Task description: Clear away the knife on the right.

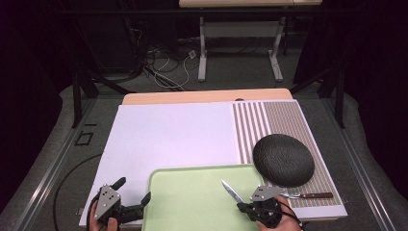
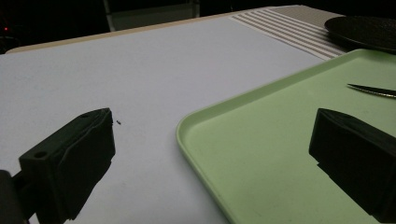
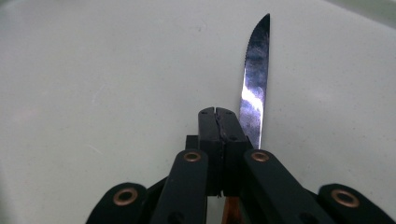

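Right gripper [image 1: 239,207]: lower right of the high view, over the tray's near right part; jaws pressed together, clamped on the knife near the handle
Knife [image 1: 233,191]: blade slants up and left from the right gripper above the tray; in the right gripper view the blade [image 3: 256,84] runs toward the top of the frame, a bit of brown handle below the jaws
Left gripper [image 1: 133,195]: lower left of the high view, jaws spread wide and holding nothing, straddling the tray's left rim
Tray [image 1: 192,207]: pale green, bottom centre, on the white mat [image 1: 168,134]
Dark plate [image 1: 284,160]: right of centre, on the striped mat [image 1: 279,120]
Second knife [image 1: 310,195]: wooden handle, lower right, just below the plate
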### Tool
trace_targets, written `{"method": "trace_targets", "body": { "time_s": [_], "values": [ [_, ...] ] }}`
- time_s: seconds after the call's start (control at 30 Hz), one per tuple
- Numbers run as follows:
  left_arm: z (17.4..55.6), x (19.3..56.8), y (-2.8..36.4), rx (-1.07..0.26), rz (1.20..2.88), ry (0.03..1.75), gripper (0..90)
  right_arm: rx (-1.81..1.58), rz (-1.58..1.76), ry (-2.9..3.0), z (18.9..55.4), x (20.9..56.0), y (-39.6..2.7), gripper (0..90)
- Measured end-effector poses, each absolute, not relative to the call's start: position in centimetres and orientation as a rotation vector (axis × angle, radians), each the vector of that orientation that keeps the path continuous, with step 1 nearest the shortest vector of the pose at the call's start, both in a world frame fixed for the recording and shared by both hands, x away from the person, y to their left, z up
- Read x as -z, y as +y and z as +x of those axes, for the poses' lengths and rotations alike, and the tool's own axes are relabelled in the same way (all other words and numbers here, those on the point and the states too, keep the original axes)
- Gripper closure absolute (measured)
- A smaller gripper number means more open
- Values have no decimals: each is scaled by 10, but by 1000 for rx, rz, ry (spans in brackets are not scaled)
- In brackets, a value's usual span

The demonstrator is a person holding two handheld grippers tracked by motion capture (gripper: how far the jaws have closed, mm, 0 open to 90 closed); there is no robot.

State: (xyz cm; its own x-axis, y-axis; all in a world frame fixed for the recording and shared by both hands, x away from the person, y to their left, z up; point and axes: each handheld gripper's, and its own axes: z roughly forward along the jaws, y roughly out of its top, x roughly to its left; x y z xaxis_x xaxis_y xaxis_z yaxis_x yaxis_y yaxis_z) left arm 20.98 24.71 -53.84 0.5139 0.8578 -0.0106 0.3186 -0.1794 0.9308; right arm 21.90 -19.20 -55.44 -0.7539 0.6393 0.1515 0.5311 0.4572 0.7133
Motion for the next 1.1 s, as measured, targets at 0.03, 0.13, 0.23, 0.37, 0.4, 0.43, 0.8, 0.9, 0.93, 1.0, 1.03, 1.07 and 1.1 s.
{"method": "trace_targets", "body": {
  "time_s": [0.03,0.13,0.23,0.37,0.4,0.43,0.8,0.9,0.93,1.0,1.03,1.07,1.1],
  "values": [
    [210,538,247,-666,1741,995,5,-1175,1027,2570,220,556,-192,900],
    [210,538,247,-665,1741,994,5,-1199,1060,2564,223,558,-192,900],
    [210,539,247,-659,1735,1000,5,-1197,1072,2558,224,558,-194,900],
    [210,539,247,-661,1738,999,5,-1177,1088,2551,226,558,-198,900],
    [210,539,247,-660,1737,999,5,-1181,1099,2545,226,558,-199,900],
    [210,539,247,-660,1736,1000,5,-1174,1103,2544,227,557,-200,900],
    [210,539,248,-665,1738,997,5,-1151,1196,2509,234,556,-216,900],
    [210,539,248,-664,1739,997,5,-1152,1217,2486,235,556,-219,900],
    [210,539,248,-664,1739,997,5,-1155,1229,2481,235,556,-219,900],
    [210,538,248,-664,1738,997,5,-1142,1237,2482,235,555,-221,900],
    [210,538,248,-664,1738,997,5,-1149,1232,2467,236,556,-222,900],
    [210,538,248,-664,1739,997,5,-1137,1234,2474,236,555,-224,900],
    [210,538,248,-664,1739,997,5,-1139,1244,2466,236,556,-225,900]
  ]
}}
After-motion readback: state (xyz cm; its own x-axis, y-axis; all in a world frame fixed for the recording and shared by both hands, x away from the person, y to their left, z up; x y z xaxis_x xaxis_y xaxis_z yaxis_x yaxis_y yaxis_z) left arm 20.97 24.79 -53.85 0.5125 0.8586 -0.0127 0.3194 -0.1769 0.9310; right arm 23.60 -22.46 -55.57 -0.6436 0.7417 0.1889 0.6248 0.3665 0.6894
